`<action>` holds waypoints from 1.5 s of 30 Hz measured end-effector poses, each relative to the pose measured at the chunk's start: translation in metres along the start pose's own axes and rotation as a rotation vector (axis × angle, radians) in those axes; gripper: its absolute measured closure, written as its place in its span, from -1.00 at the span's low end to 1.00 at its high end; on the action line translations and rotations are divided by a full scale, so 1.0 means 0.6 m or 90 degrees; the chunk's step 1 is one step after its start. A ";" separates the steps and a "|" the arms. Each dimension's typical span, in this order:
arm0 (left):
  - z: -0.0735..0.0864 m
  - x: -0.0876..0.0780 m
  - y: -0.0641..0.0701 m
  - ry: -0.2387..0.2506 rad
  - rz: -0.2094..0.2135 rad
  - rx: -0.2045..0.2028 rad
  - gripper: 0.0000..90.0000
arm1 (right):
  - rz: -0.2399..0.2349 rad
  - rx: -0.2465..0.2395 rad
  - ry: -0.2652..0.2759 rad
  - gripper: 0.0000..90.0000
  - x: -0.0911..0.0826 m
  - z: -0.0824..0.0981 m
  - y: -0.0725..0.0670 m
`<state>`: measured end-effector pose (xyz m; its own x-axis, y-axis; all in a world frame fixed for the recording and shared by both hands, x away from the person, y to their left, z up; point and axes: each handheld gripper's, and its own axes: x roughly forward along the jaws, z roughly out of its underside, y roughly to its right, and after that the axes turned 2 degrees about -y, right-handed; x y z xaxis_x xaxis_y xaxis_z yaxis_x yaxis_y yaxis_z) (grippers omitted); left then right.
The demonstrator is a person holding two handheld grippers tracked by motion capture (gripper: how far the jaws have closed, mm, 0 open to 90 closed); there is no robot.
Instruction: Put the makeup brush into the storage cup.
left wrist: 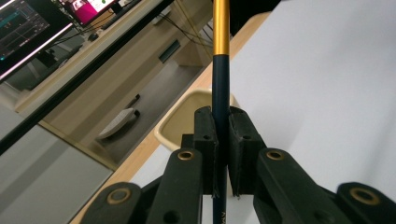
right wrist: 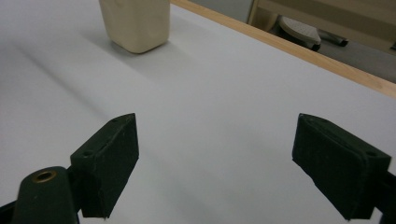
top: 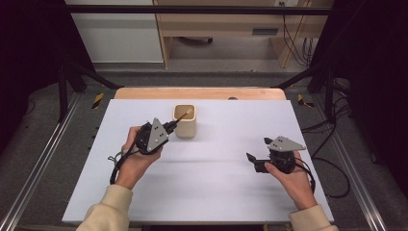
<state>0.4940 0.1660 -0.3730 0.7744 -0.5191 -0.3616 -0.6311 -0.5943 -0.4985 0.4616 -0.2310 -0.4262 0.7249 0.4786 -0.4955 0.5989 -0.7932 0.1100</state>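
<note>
High view: left gripper (top: 169, 127) held up beside the beige cup (top: 185, 121), jaws clamped on a thin brush handle (top: 181, 117) whose far end points over the cup's open top. Cup stands upright on the white table (top: 216, 187), toward the far middle. Right gripper (top: 249, 157) sits low over the table at the right, well apart from the cup, jaws apart with nothing between.

Left gripper view: jaws closed tight on the brush handle (left wrist: 220, 70), dark blue where gripped, gold further up, running straight up out of frame. Cup (left wrist: 187, 122) rim just behind the jaws.

Right gripper view: jaws spread wide, bare table (right wrist: 219, 107) between them, nothing held. Cup (right wrist: 135, 23) at upper left, far off.
</note>
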 end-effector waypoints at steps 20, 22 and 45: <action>-0.055 0.027 -0.035 0.029 0.004 -0.039 0.84 | 0.053 0.032 0.077 -0.80 -0.023 0.059 0.015; -0.058 0.030 -0.039 0.037 0.005 -0.052 0.84 | 0.064 0.046 0.091 -0.81 -0.026 0.060 0.019; -0.079 0.072 -0.066 0.085 0.014 -0.146 0.84 | 0.057 0.071 0.116 -0.88 -0.034 0.069 0.030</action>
<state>0.5503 0.1381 -0.3315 0.7574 -0.6011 -0.2549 -0.6530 -0.6979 -0.2942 0.4435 -0.2709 -0.4497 0.8290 0.4568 -0.3227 0.4955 -0.8675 0.0448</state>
